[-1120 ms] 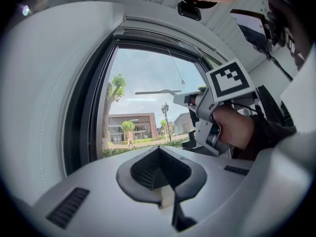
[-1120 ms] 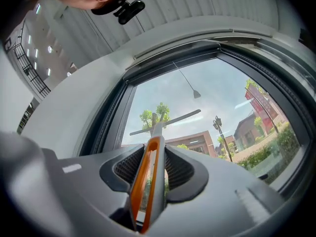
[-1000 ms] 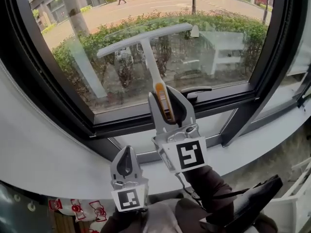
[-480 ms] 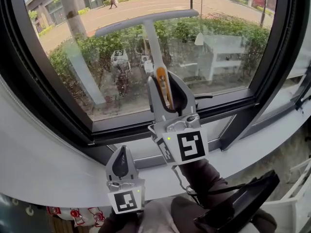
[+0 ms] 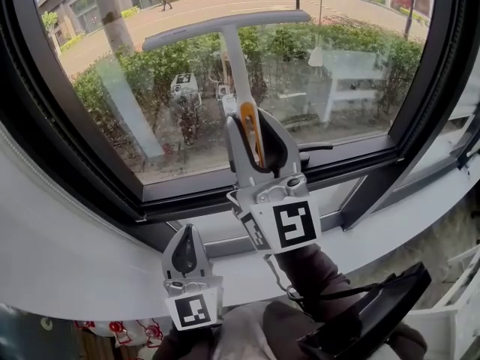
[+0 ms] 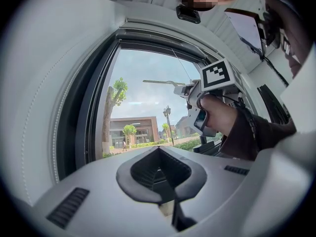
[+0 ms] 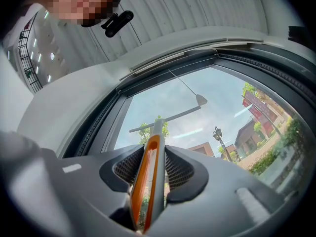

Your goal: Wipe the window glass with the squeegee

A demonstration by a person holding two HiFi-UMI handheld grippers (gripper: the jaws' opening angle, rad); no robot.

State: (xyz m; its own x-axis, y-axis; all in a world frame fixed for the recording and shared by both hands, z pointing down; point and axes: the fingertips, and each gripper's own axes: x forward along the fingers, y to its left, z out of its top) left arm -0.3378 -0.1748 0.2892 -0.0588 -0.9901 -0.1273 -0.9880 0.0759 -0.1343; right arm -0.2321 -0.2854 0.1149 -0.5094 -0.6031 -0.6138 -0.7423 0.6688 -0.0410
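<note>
— Okay, where's the squeegee (image 5: pixel 233 66) on the window glass (image 5: pixel 360 21)?
— Blade lies across the upper part of the glass, shaft running down toward its lower edge.
— Grip?
— Our right gripper (image 5: pixel 253 137) is clamped on the orange-inlaid handle. We judge it light, stiff plastic with a soft blade edge, so we hold the handle. Our left gripper (image 5: pixel 185 242), below the glass, is pinched closed on nothing.

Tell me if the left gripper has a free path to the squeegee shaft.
Probably yes: the left gripper sits low, shut and empty, and nothing stands between it and the bare shaft of the squeegee above the right gripper.
</note>
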